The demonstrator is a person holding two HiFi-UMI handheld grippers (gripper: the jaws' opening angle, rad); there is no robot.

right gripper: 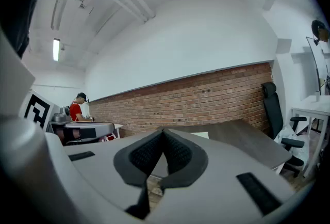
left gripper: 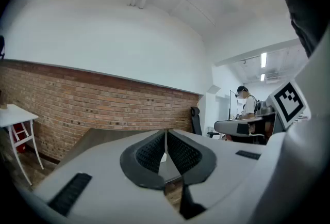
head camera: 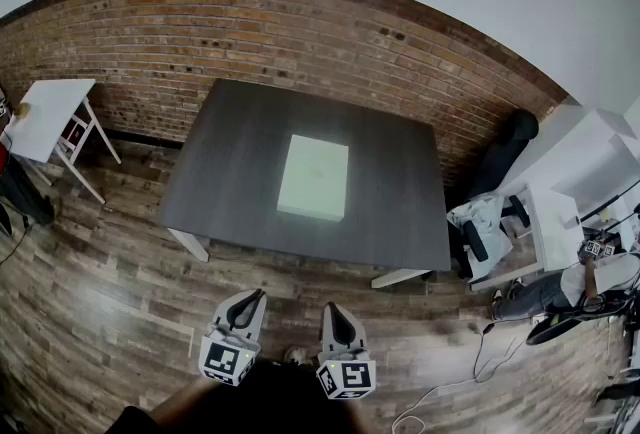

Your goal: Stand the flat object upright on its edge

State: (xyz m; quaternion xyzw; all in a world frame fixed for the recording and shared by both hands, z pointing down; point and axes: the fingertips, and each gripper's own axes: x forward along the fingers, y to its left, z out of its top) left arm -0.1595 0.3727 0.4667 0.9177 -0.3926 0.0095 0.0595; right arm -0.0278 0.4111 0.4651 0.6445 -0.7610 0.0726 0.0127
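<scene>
Both grippers hung over the wooden floor (head camera: 120,322), short of the desk (head camera: 230,162). The left gripper (head camera: 256,295) had its jaws pressed together on nothing, and the right gripper (head camera: 329,307) matched it, jaws closed and empty. The flat object (head camera: 314,177) lay flat on the desk, well ahead of both pairs of jaws. Only the head view gave us its whole white face. The right gripper view caught just a pale corner past its jaw tips. That view alone showed a black office chair (right gripper: 271,107) to the right of the jaws, while the left gripper view had a small white table (left gripper: 13,114) off to their left.
</scene>
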